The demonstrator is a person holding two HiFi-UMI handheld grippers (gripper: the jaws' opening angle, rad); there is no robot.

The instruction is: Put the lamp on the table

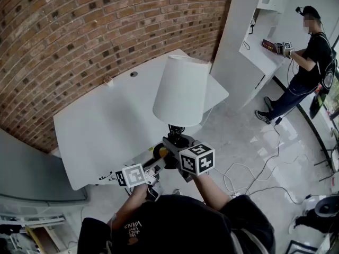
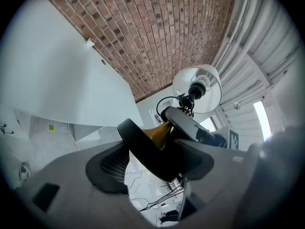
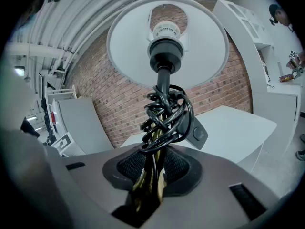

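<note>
Head view: you've got the lamp point(image 1: 181, 97) up in the air with both tongs at its lower end; it's not on the tabletop point(image 1: 100, 126). The white shade point(image 1: 181, 83) overlaps the tabletop's right corner, and the lower end hangs off the near edge, over the floor point(image 1: 249, 147). Left tongs point(image 1: 154, 169) and right tongs point(image 1: 177, 148) sit close together under the shade (the grips are too small to read here). A second person point(image 1: 310, 62) stands at the white shelf unit point(image 1: 249, 46), far right.

Left gripper view: only this one shows the black disc base point(image 2: 143, 147), edge-on between your left tongs, which are spread wide and pinching it. The brass stem point(image 2: 159, 132) runs from the disc toward the shade's open underside. Brick wall point(image 2: 162, 32) behind.

Right gripper view: only here do you see the right tongs clamped on the brass stem. The black cord point(image 3: 164, 113) is coiled round it just above the pads, with the inline switch point(image 3: 199, 133) at the side. The shade is dead ahead with the bulb socket point(image 3: 165, 54) at its centre; the tabletop lies beyond, lower in frame.
</note>
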